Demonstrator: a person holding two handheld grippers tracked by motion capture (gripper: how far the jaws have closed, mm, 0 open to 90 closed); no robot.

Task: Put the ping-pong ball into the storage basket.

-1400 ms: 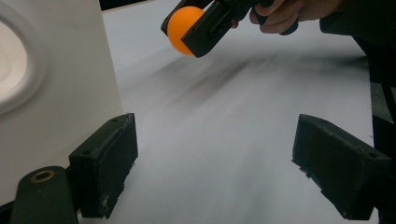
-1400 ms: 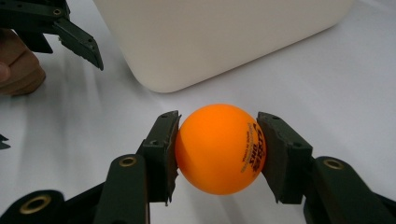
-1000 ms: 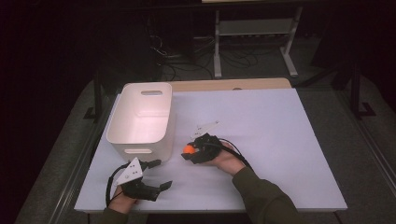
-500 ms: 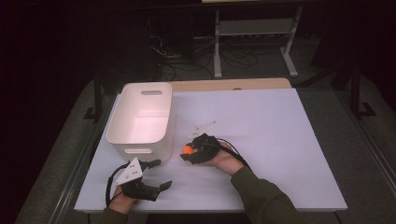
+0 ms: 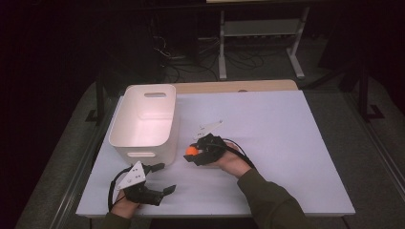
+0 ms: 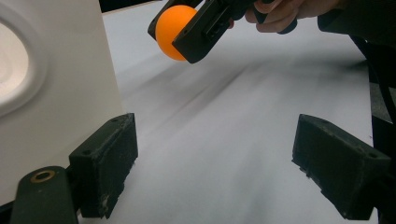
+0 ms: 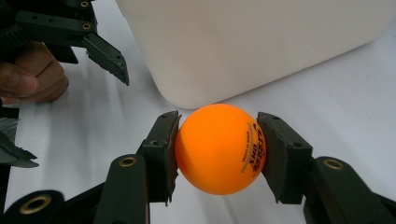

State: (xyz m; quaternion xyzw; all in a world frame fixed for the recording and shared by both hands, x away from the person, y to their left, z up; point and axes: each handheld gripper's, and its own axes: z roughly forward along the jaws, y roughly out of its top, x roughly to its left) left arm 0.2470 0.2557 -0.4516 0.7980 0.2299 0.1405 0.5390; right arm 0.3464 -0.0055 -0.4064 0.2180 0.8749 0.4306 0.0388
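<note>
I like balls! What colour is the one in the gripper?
The ping-pong ball is orange with dark print, clearest in the right gripper view.

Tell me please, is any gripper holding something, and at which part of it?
The right gripper holds an orange ball, its jaws pressing on the ball's two opposite sides. The left gripper stands open and holds nothing.

The print on the orange ball (image 7: 219, 148) curves round its side and is too small to read properly. The white bin (image 7: 261, 42) gets cut off by the top edge in the right gripper view, and in the left gripper view the right claw (image 6: 180, 29) hides part of the ball.
</note>
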